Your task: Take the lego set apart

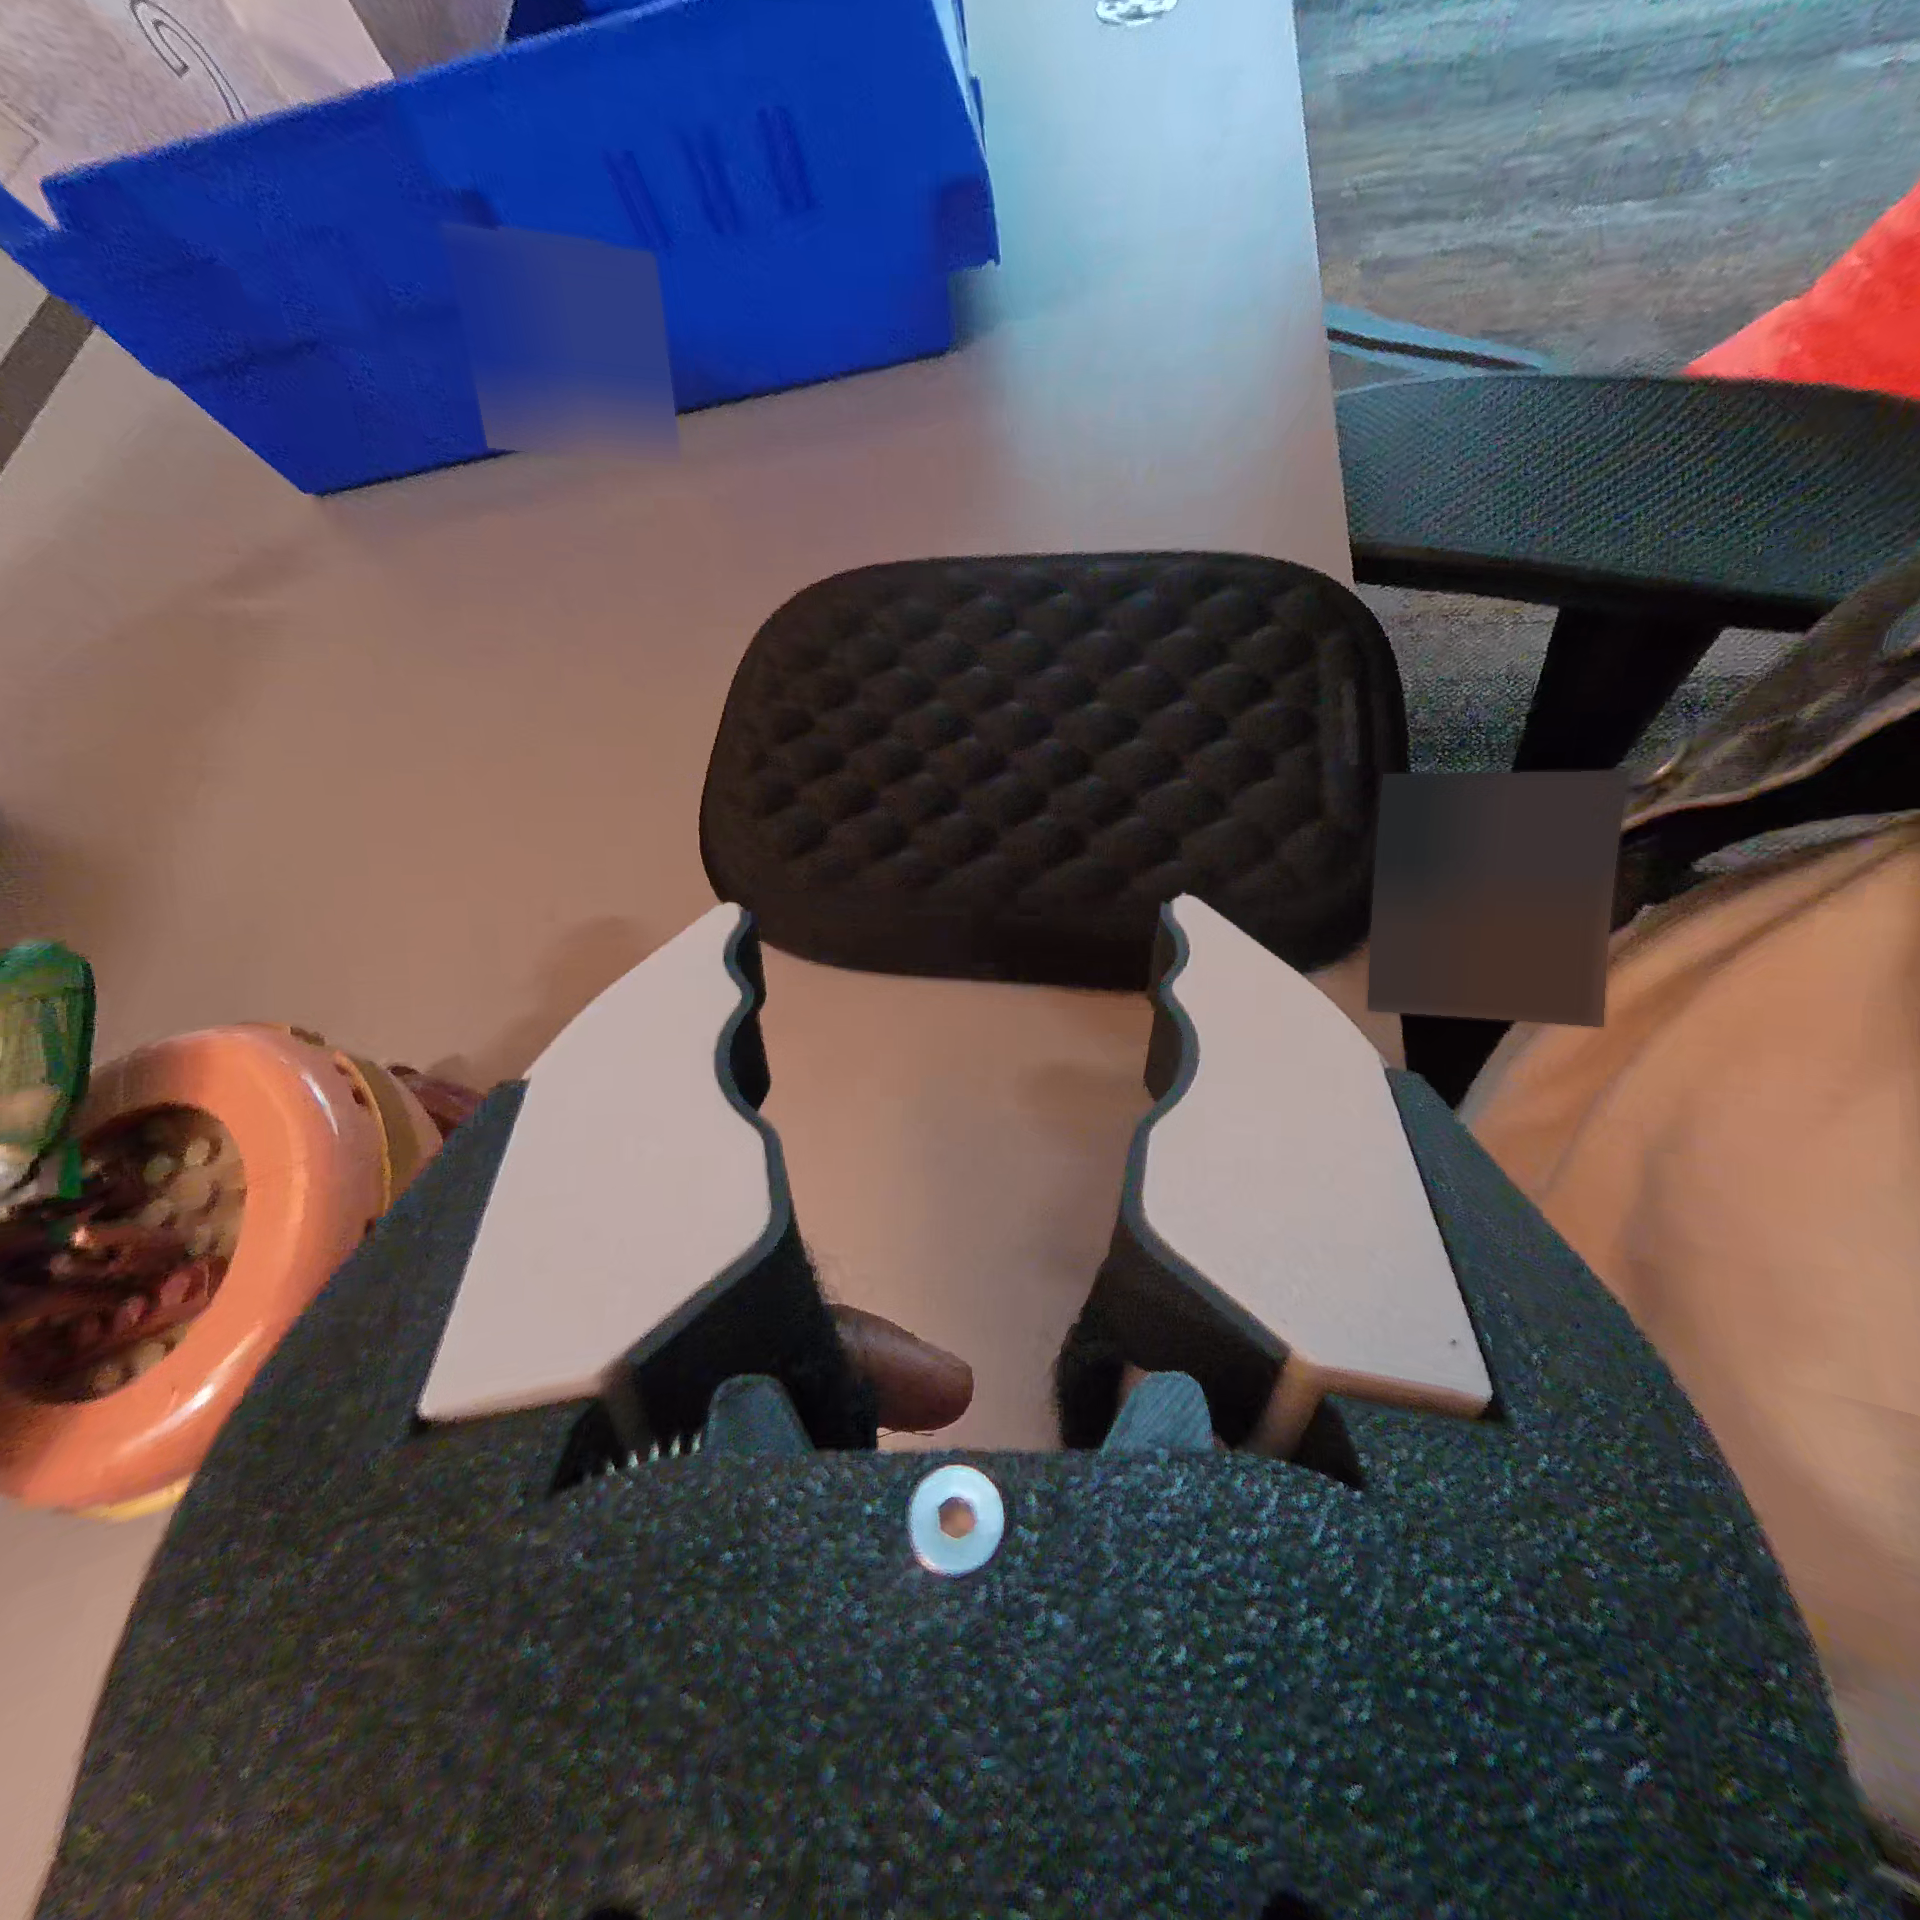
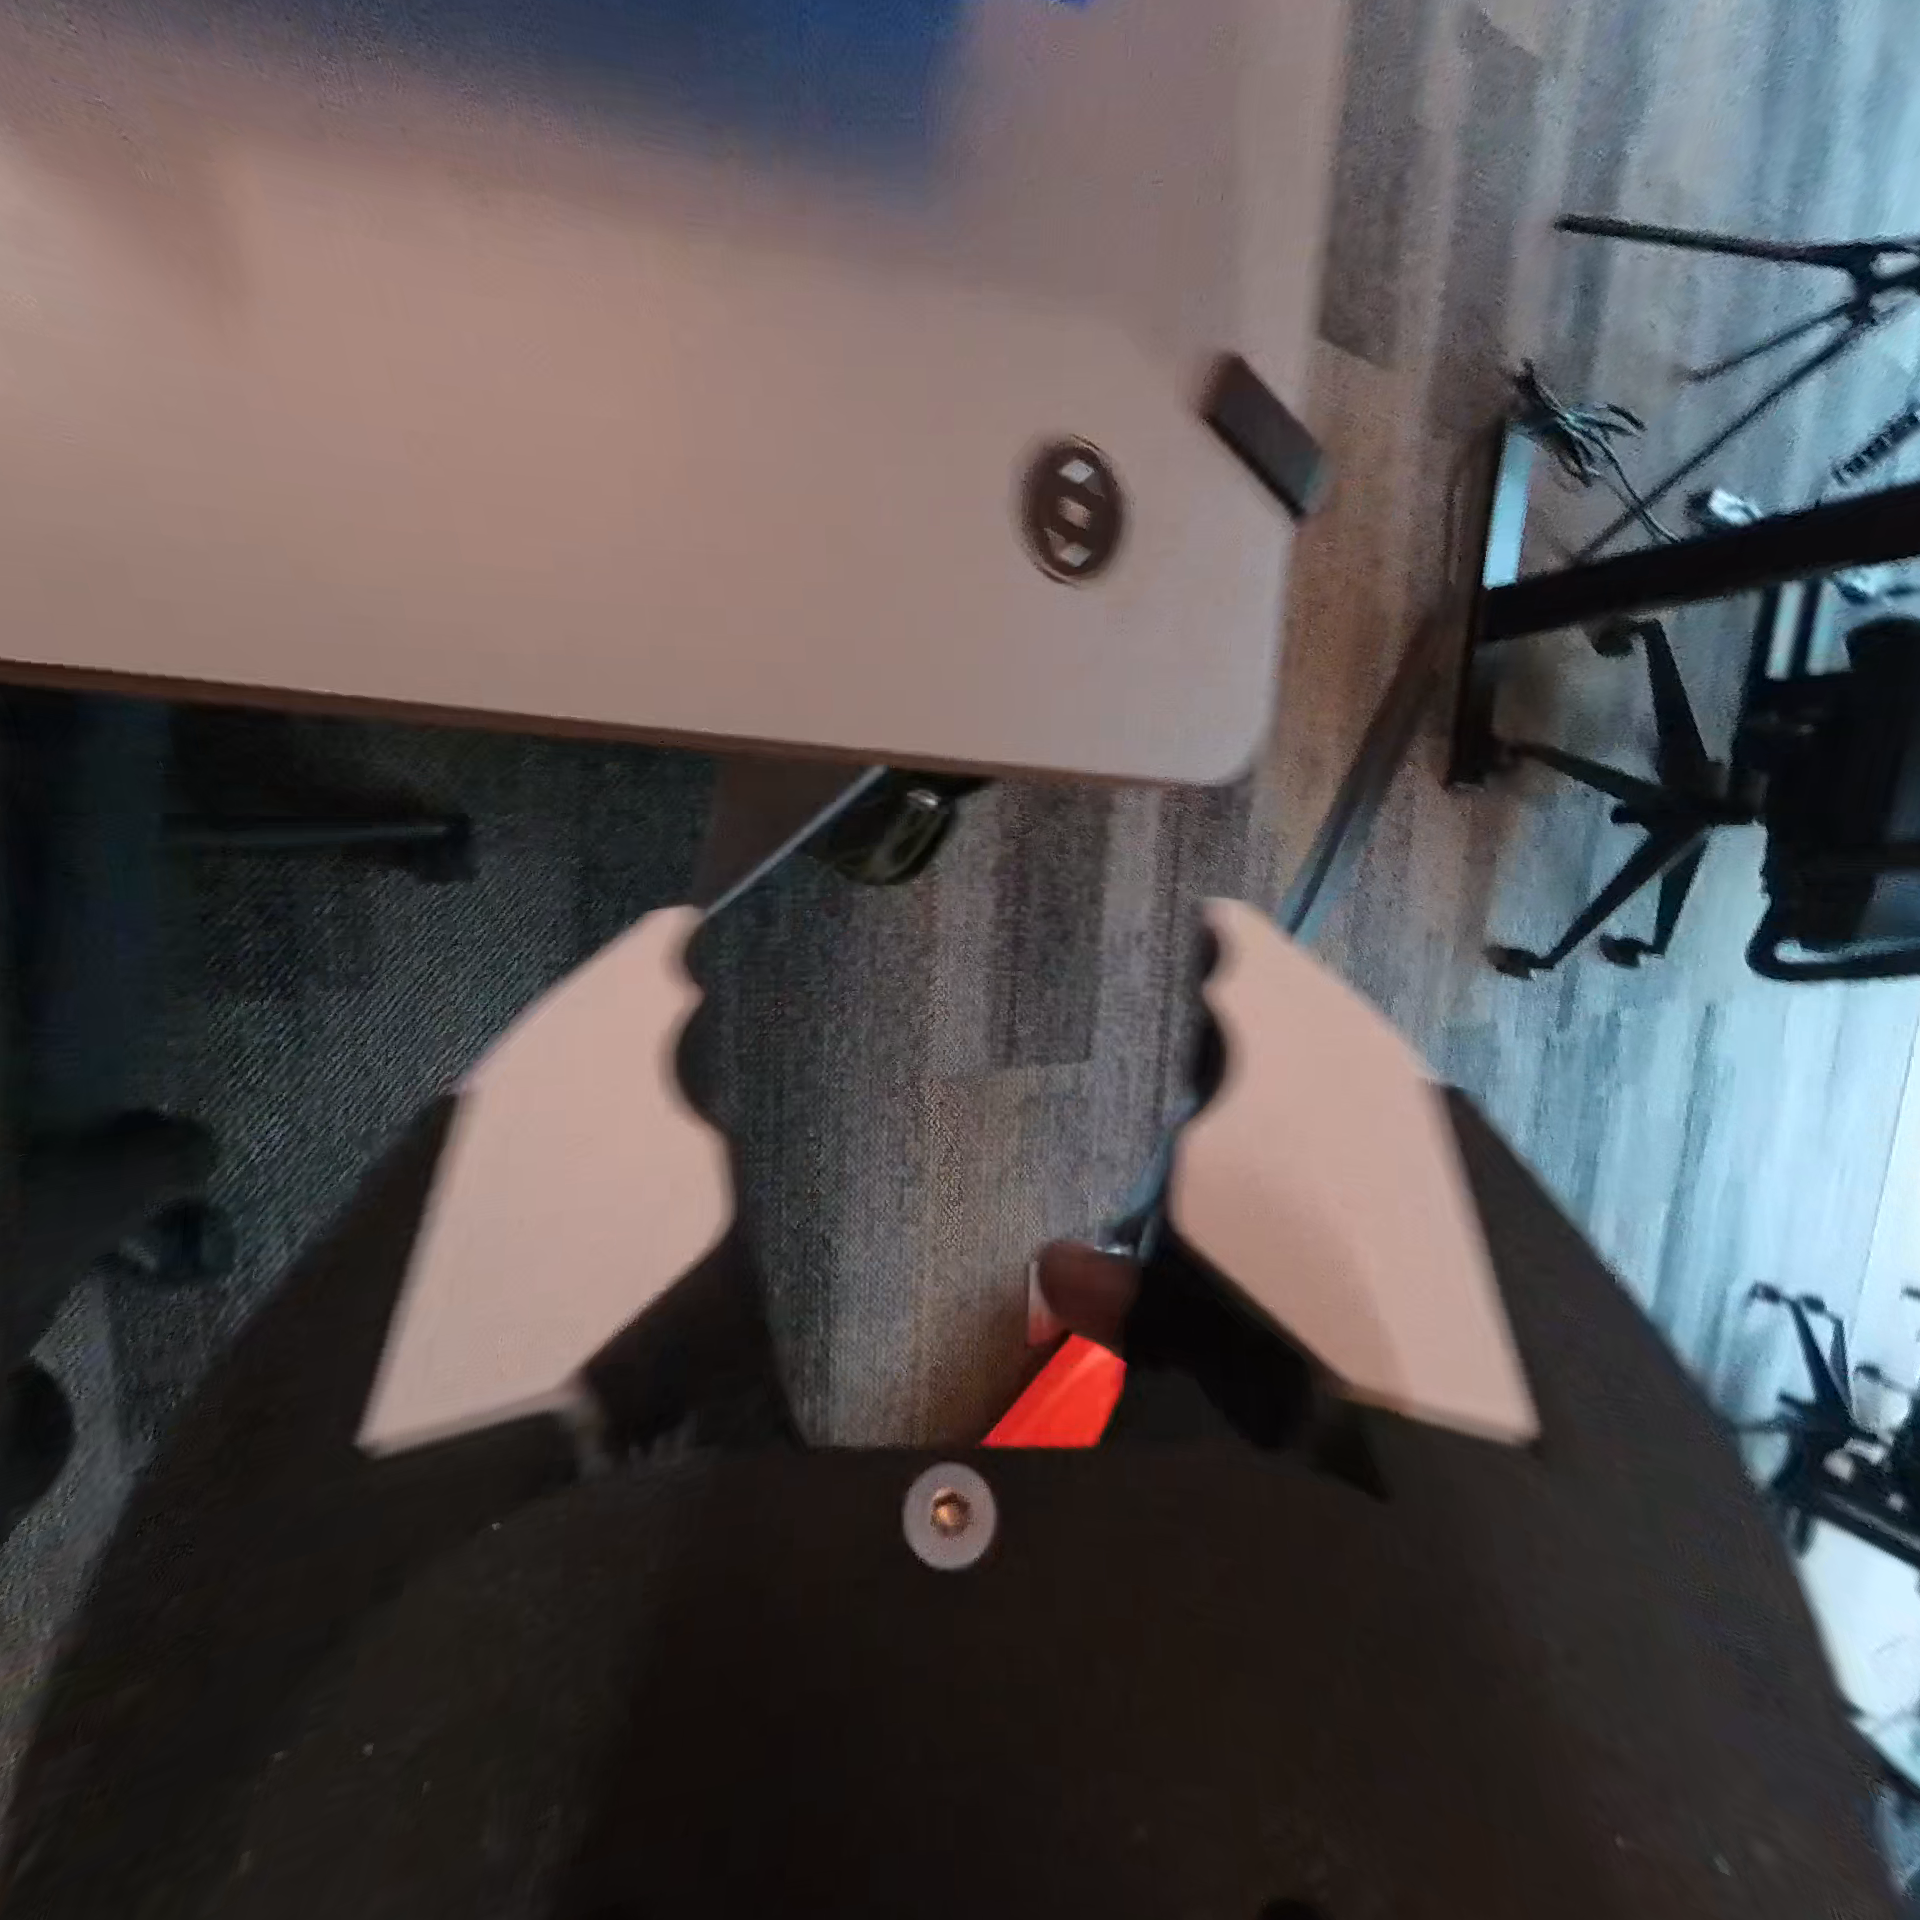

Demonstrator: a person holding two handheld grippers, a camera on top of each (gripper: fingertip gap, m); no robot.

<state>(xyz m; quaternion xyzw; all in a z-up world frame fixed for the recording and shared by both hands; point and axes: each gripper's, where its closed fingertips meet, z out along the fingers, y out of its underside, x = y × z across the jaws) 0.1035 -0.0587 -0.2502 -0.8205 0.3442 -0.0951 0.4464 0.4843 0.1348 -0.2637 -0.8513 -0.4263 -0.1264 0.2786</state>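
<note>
Left gripper [image 1: 961, 925]: fingers [image 1: 623, 1174] spread wide, nothing between them; held over the near part of the surface [image 1: 312, 727].

Right gripper [image 2: 945, 925]: fingers [image 2: 582, 1184] spread wide, nothing between them; held off the edge of the surface [image 2: 623, 416], above grey carpet [image 2: 935, 1039]. This view is motion-blurred.

Lego set [image 1: 135, 1247]: at the left edge of the left wrist view, just beside the left gripper's body. A terracotta-coloured ring shape like a pot rim, with dark brown studded pieces inside and a green piece [image 1: 42, 1029] at its top left. Cut off by the frame; it seems to rest on the surface, though its base is hidden.

Black case [image 1: 1039, 769]: quilted top, rounded corners, lying on the surface just beyond the left fingertips.

Blue bin [image 1: 520, 260]: far left of the surface, with white paper [image 1: 156, 83] in it.

Black mesh chair [image 1: 1621, 478]: beside the right edge of the surface.

Round dark fitting [image 2: 1075, 509] and a small dark block [image 2: 1262, 436]: near the corner of the surface in the right wrist view.

Chair bases [image 2: 1662, 810]: on the floor at right.
</note>
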